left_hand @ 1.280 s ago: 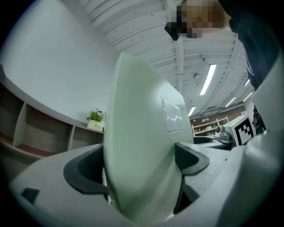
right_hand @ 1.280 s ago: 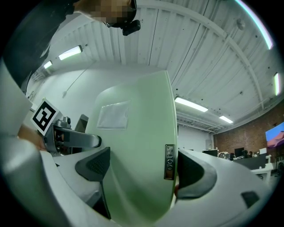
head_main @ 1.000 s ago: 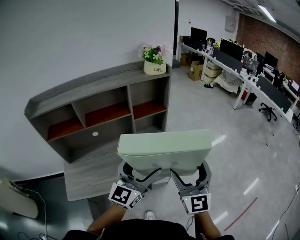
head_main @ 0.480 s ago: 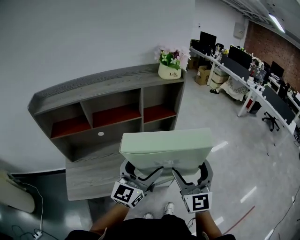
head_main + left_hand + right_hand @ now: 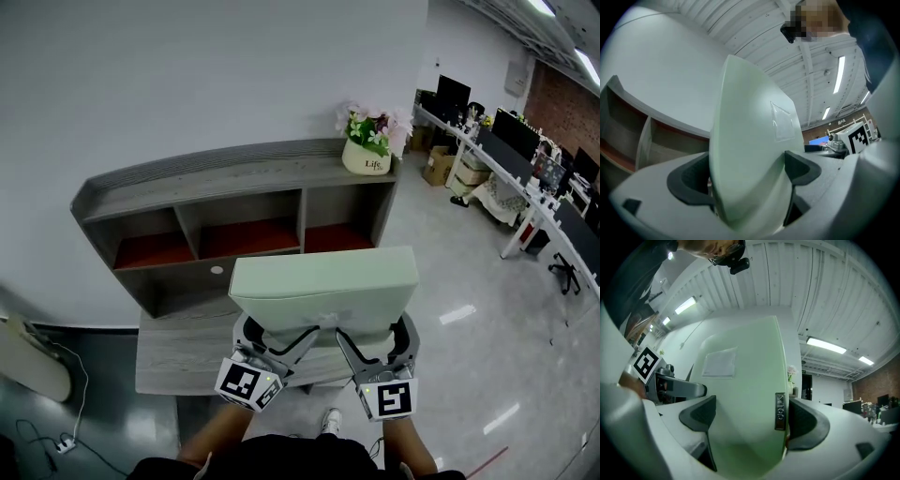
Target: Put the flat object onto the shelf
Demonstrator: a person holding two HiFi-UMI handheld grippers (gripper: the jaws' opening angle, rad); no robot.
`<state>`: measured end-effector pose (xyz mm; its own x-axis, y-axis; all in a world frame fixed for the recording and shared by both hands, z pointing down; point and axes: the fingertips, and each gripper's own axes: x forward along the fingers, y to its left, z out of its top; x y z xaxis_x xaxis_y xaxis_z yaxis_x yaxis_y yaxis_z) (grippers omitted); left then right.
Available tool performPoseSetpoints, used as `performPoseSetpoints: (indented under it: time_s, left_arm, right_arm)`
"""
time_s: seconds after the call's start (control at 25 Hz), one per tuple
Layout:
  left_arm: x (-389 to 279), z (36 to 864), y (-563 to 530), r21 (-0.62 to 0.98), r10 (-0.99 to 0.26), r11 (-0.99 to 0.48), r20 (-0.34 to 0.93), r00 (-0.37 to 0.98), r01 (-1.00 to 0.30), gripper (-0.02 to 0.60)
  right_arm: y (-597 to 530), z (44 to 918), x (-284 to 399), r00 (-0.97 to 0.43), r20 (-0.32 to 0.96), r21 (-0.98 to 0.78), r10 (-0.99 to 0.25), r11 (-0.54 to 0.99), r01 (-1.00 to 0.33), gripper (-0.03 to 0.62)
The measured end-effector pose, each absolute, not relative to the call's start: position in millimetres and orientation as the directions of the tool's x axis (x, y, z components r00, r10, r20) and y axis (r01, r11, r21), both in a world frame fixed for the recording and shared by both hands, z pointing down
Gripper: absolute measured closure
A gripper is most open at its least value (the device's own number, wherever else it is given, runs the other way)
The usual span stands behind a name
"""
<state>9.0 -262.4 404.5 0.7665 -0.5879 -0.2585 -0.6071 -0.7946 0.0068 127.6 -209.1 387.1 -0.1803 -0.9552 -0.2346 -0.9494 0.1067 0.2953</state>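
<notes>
A pale green flat case (image 5: 323, 289) hangs in the air in front of me, held level by both grippers at its near edge. My left gripper (image 5: 279, 345) is shut on its left part, the case (image 5: 750, 154) filling the space between the jaws. My right gripper (image 5: 367, 349) is shut on its right part, where the case (image 5: 745, 394) shows a small metal tag. Beyond the case stands the grey wooden shelf (image 5: 234, 173), with three upper compartments floored in red and a long flat top.
A white flowerpot (image 5: 367, 157) with flowers stands on the shelf top's right end. A low grey ledge (image 5: 178, 347) juts out from the shelf base below the case. A white wall is behind. Desks with monitors (image 5: 525, 159) line the room at right.
The case and both grippers keep their place in the view, while the shelf has shifted right and nearer: I have moved closer to it and more squarely in front.
</notes>
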Motion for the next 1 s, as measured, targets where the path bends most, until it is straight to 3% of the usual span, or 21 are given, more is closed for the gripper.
performPoseSetpoints:
  time_s: [0.4, 0.6, 1.0]
  left_arm:
    - [30, 382, -305, -0.032, -0.665, -0.707, -0.309, 0.680, -0.707, 0.097]
    - [35, 370, -321, -0.056, -0.709, -0.647, -0.323, 0.627, -0.761, 0.097]
    - [29, 316, -356, -0.117, -0.724, -0.584, -0.374, 0.580, -0.804, 0.097]
  right_arm:
    - [-267, 373, 156, -0.313, -0.260, 0.315, -0.913, 0.226, -0.922, 0.121]
    - [-293, 375, 164, -0.386, -0.208, 0.323, -0.899, 0.310, -0.894, 0.121]
    - [-335, 306, 160, -0.430, -0.423, 0.303, -0.798, 0.323, -0.897, 0.123]
